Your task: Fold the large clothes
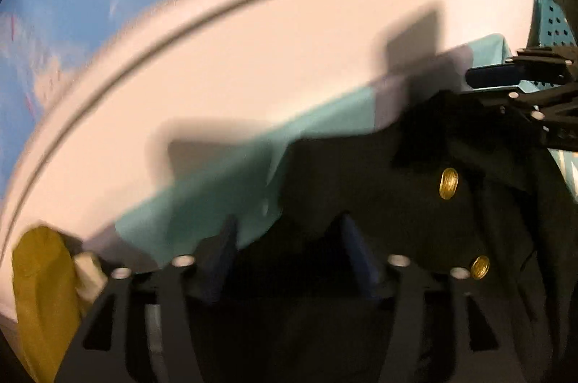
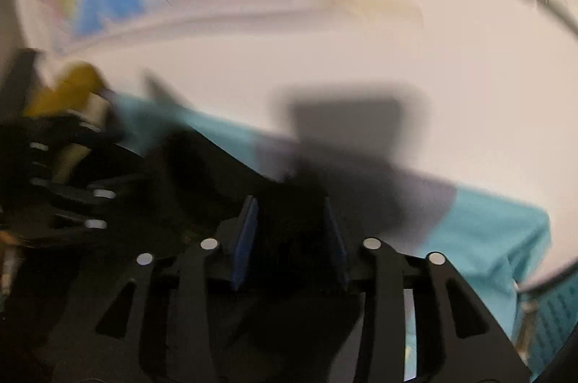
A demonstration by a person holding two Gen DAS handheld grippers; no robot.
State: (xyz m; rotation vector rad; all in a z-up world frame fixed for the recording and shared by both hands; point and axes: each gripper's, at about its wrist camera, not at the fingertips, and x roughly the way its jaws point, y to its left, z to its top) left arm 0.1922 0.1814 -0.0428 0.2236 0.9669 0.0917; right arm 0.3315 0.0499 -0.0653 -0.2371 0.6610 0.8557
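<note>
Two grippers over dark coat [image 1: 361,173]: left gripper [image 1: 289,253] fingers spread, right gripper [image 2: 289,238] fingers apart, cloth between, grip unclear. Heavy, floppy; pinch hem, six o'clock.

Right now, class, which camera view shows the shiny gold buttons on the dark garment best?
The left wrist view: two shiny gold buttons stand out on the dark garment. The right wrist view shows only blurred dark cloth, with no buttons visible.
</note>
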